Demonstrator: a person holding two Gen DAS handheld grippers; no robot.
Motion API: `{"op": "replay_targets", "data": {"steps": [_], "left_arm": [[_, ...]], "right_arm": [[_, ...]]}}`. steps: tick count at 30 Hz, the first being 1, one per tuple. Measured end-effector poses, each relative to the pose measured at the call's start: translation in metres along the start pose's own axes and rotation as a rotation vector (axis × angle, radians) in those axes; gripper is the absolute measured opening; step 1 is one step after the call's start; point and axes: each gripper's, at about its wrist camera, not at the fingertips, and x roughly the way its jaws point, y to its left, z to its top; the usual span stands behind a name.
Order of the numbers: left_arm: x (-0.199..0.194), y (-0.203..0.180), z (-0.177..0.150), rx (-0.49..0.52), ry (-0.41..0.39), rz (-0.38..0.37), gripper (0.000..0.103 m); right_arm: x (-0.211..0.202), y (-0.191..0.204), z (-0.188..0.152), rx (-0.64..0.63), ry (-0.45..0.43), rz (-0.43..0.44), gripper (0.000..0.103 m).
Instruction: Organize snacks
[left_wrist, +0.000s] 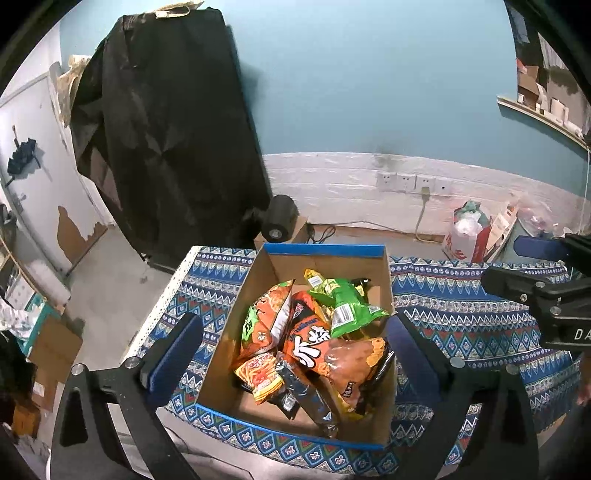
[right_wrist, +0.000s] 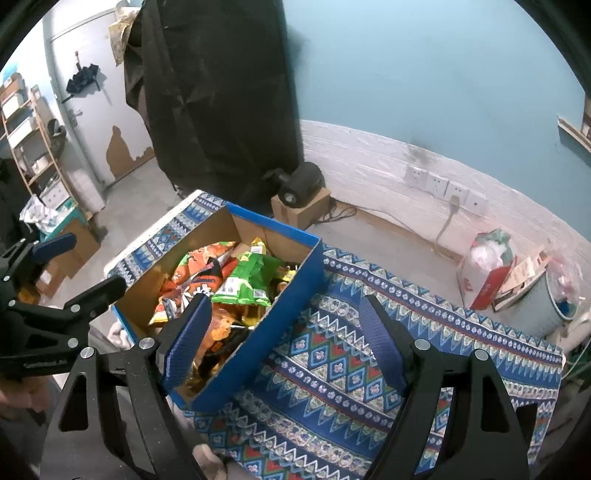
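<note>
Cardboard forms the container: an open box (left_wrist: 236, 325) with brown inner walls, blue outer faces and a blue rim, standing on a table covered by a woven-pattern cloth (left_wrist: 461, 317) in blue, white and red. Inside lie the snack packets (left_wrist: 314, 339), all glossy crinkled film: several orange bags, one green bag (left_wrist: 351, 306) on top toward the far side, and one dark packet near the front wall. They are heaped loosely and overlap, not stacked in rows.

Status, as a judgement: collection appears largely complete. No packet is visible on the cloth outside the box in either view. Any remaining work would be straightening the heap or moving the box.

Left gripper (left_wrist: 295, 343): jaws spread to full width above the box, pads flanking the pile with no contact; nothing is held. Right gripper (right_wrist: 284, 343): jaws also wide apart, empty, positioned over the near right wall of the box and the bare cloth beside it.
</note>
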Motion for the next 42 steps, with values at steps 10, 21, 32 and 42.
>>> {"op": "replay_targets", "data": {"steps": [10,21,32,42], "left_arm": [[0.0019,-0.0023,-0.0013,0.0,0.015,0.0,0.101],[-0.0008,-0.0056,-0.001,0.006,0.012,-0.001,0.101],[0.0003,-0.0062,-0.0016,0.011,0.023,-0.003,0.101],[-0.0001,-0.0057,-0.0016,0.009,0.03,-0.009,0.101]], "right_arm": [[-0.0032,-0.0005,-0.0015,-0.001,0.001,0.006,0.081],[-0.005,0.0014,-0.0003,-0.005,0.002,0.001,0.081],[-0.0043,0.0008,-0.0005,-0.007,0.005,-0.001,0.081],[-0.0043,-0.0014,-0.0028,-0.008,0.008,-0.001,0.081]]}}
